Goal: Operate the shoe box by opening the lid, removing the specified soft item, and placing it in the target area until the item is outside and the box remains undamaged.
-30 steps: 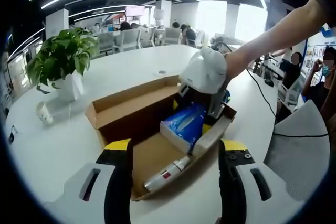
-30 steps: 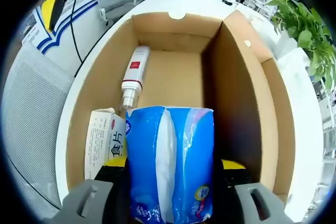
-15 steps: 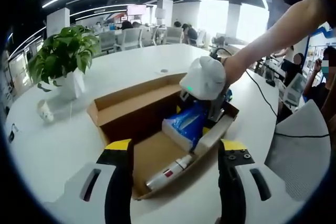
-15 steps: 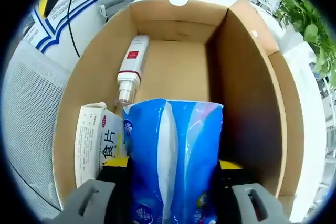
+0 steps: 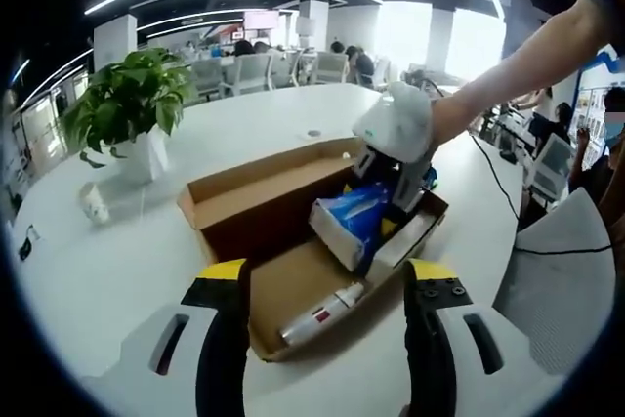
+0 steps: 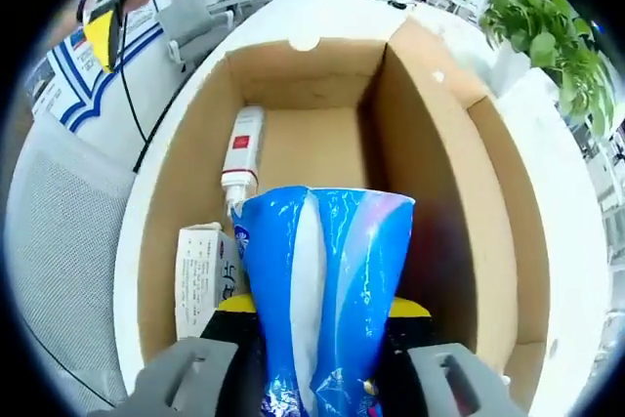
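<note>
Right, the shoe box [image 5: 293, 271] sits open on the white table [image 5: 107, 271], its lid [image 5: 256, 194] folded back toward the potted plant [image 5: 125, 104], so the way in is clear. The right gripper [image 6: 317, 393] has its jaws clamped on the blue tissue pack [image 6: 327, 290] — you can see the soft wrapper pinched narrow where the jaws squeeze it and flaring wider above. In the left gripper view that gripper [image 5: 402, 148] reaches down from the far side, and the pack [image 5: 354, 222] rides above the box floor, tilted, at about wall height; it looks mid-lift, not yet clear of the box.

Left behind on the floor are a white tube with a red band [image 6: 241, 148] along one wall and a small printed carton [image 6: 203, 275] leaning beside the pack.

The left gripper [image 5: 327, 339] hovers at the near end of the box, jaws spread wide and holding nothing — probably parked there to steady the cardboard if it drags upward. Next, I'd judge, comes a straight rise so the pack doesn't catch the wall.
</note>
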`<state>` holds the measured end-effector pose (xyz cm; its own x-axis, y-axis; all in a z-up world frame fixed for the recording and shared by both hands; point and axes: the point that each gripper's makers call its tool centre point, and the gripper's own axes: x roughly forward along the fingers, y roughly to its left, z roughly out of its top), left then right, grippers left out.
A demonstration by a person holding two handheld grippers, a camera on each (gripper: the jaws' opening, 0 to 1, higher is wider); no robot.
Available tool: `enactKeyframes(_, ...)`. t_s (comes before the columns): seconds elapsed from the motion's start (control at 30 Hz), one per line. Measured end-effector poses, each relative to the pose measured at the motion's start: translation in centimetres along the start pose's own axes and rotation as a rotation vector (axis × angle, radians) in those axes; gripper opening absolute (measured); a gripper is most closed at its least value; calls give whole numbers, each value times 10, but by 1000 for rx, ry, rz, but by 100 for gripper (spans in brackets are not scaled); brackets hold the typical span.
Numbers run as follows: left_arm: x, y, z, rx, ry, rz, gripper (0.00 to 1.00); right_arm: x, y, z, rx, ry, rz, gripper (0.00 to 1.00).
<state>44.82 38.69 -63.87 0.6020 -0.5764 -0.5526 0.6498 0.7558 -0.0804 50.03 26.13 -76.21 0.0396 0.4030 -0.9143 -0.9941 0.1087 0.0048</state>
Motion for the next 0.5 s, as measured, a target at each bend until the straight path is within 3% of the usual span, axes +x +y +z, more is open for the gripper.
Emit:
enactKeyframes(0.3,-3,-2,0,7,-3,2,64,-28,-8,14,85,-83,-45,40)
enactKeyframes(0.5,-4,-6,4,20,-11,-5,64,-49,-3,20,60,-97,-67,40)
